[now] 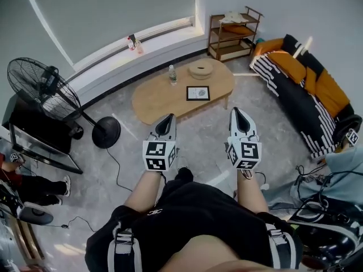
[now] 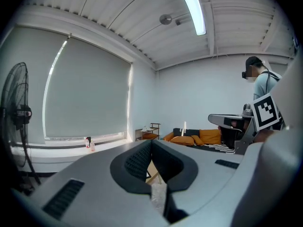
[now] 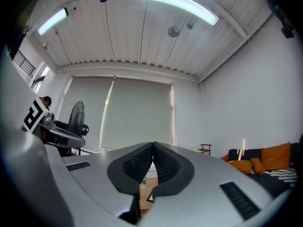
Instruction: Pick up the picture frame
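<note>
From my head camera, my left gripper (image 1: 168, 119) and my right gripper (image 1: 237, 114) float side by side over the floor, both clenched on nothing. The picture frame (image 1: 198, 93) lies flat on the wooden table (image 1: 156, 98), at one o'clock from my left tips and eleven o'clock from my right, well apart from both. In the left gripper view my ridged jaws meet at the tips with nothing between them, and the right gripper view shows the same shut, empty jaws, with a corner of the frame on the table at six o'clock below them.
</note>
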Available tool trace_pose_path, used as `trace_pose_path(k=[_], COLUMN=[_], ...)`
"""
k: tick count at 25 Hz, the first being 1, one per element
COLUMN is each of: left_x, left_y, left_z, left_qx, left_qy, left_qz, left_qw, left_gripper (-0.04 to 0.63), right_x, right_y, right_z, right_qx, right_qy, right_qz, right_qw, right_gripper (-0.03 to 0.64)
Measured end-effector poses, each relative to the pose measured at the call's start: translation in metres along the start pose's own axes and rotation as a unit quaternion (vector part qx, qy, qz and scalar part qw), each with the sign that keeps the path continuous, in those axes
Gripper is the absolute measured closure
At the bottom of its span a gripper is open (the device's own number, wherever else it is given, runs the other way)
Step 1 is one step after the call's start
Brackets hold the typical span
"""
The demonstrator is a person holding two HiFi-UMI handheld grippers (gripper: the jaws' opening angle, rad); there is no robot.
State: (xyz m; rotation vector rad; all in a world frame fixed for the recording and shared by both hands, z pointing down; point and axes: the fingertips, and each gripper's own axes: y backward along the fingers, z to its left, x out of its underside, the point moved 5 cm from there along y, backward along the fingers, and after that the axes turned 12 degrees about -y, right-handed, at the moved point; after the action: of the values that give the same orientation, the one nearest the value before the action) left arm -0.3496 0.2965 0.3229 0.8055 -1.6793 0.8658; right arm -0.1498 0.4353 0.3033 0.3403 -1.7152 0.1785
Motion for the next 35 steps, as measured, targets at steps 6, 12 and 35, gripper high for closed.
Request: trace_pose_path(k=[6, 12, 35], left_x=[-0.018, -0.016, 0.022], left_y=[-0.078, -0.158, -0.344], left_z=[0.067, 0.131, 0.261], left_qx=[0.009, 0.018, 0.039], left_qy=[-0.007, -0.006, 0.018], left_qz=[-0.014, -0.017, 0.008], left_qw=[0.9998, 0.9997, 0.999], left_gripper=[0.575, 0.574, 0.574], right_x=[-0.009, -0.004, 0.045], right_y=[-0.101, -0.207, -0.423], right_z=[0.005, 0.004, -0.018], right_qx=[0.003, 0.001, 0.018], right_qy=[0.007, 0.01, 0.02], right_qz=[-0.003, 0.005, 0.035], right_qw=[1.0, 1.0, 0.999], right_gripper=[0.601, 0.601, 0.601])
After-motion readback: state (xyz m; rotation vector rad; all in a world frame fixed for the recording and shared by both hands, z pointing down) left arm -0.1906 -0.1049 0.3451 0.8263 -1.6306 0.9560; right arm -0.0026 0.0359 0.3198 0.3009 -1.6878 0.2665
